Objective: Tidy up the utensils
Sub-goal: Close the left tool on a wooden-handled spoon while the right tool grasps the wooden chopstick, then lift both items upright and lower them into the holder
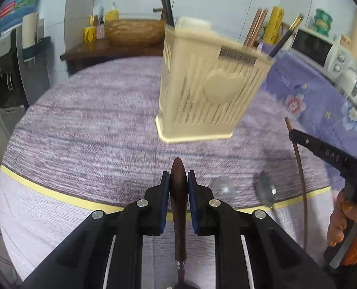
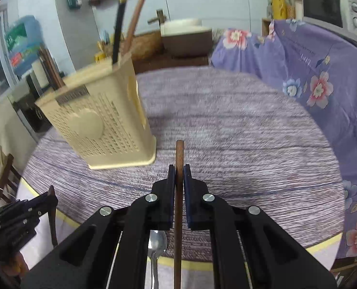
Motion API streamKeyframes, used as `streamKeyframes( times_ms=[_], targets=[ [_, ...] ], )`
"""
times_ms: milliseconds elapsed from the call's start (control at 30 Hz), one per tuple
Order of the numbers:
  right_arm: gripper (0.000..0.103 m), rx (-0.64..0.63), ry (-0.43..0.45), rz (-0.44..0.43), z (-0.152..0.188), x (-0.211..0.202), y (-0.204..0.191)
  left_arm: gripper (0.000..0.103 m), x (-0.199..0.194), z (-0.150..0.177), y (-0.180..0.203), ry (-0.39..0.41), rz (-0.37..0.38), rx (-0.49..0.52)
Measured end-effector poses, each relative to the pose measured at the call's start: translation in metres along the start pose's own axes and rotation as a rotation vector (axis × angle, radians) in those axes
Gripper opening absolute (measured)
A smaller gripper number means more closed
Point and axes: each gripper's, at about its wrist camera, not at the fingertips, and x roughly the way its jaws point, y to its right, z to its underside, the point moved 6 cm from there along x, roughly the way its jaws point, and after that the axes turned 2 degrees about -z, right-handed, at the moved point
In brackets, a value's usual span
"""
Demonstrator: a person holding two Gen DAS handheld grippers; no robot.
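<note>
The left gripper (image 1: 178,177) is clamping a dark wooden handle (image 1: 178,187) over the table's (image 1: 82,110) near edge; the right gripper (image 2: 179,171) is pinching a brown chopstick (image 2: 179,154) there too; a steel spoon (image 2: 157,243) is lying at that near edge; farther in, mid-table, the cream utensil holder (image 1: 202,91) is standing with chopsticks (image 1: 255,30) inside.

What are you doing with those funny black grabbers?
A person is tidying utensils with a grabber in each hand. The left gripper has its fingers shut on a dark wooden handle with a metal end. The right gripper is shut on a brown chopstick. The cream holder stands ahead on the table, already holding chopsticks. A metal spoon lies on the table.
</note>
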Motion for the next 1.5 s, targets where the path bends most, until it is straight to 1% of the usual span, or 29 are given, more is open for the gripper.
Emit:
streamKeyframes(
  times_ms=[100, 167, 233, 400, 700, 933, 1067, 1167, 1267, 1400, 1467, 1500],
  targets=[
    [0.008, 0.015, 0.072, -0.019, -0.005, -0.038, 0.002, 0.016, -0.029, -0.01, 0.001, 0.065, 0.025, -0.004],
    [0.008, 0.016, 0.13, -0.031, -0.007, -0.066, 0.004, 0.016, -0.049, -0.012, 0.002, 0.104, 0.04, 0.002],
    [0.008, 0.01, 0.168, -0.035, -0.009, -0.087, 0.008, 0.016, -0.063, -0.011, 0.004, 0.131, 0.049, 0.007],
    [0.008, -0.004, 0.213, -0.057, -0.003, -0.121, 0.009, 0.016, -0.084, -0.006, 0.007, 0.164, 0.068, 0.021],
    [0.008, -0.018, 0.235, -0.07, 0.0, -0.145, 0.008, 0.016, -0.094, -0.005, 0.002, 0.182, 0.086, 0.018],
    [0.008, -0.039, 0.263, -0.077, -0.01, -0.156, 0.002, 0.016, -0.096, -0.018, 0.008, 0.206, 0.094, 0.043],
    [0.008, -0.054, 0.296, -0.094, -0.036, -0.161, -0.006, 0.016, -0.096, -0.036, 0.01, 0.216, 0.109, 0.051],
    [0.008, -0.073, 0.32, -0.125, -0.063, -0.166, -0.02, 0.016, -0.099, -0.061, 0.012, 0.226, 0.134, 0.047],
    [0.008, -0.104, 0.349, -0.155, -0.096, -0.173, -0.04, 0.016, -0.109, -0.09, 0.018, 0.254, 0.139, 0.065],
    [0.007, -0.121, 0.369, -0.196, -0.143, -0.181, -0.066, 0.016, -0.126, -0.136, 0.024, 0.3, 0.162, 0.063],
    [0.007, -0.141, 0.392, -0.197, -0.166, -0.187, -0.079, 0.016, -0.134, -0.16, 0.028, 0.331, 0.155, 0.066],
    [0.008, -0.158, 0.414, -0.184, -0.18, -0.19, -0.087, 0.016, -0.137, -0.17, 0.03, 0.343, 0.15, 0.066]
  ],
)
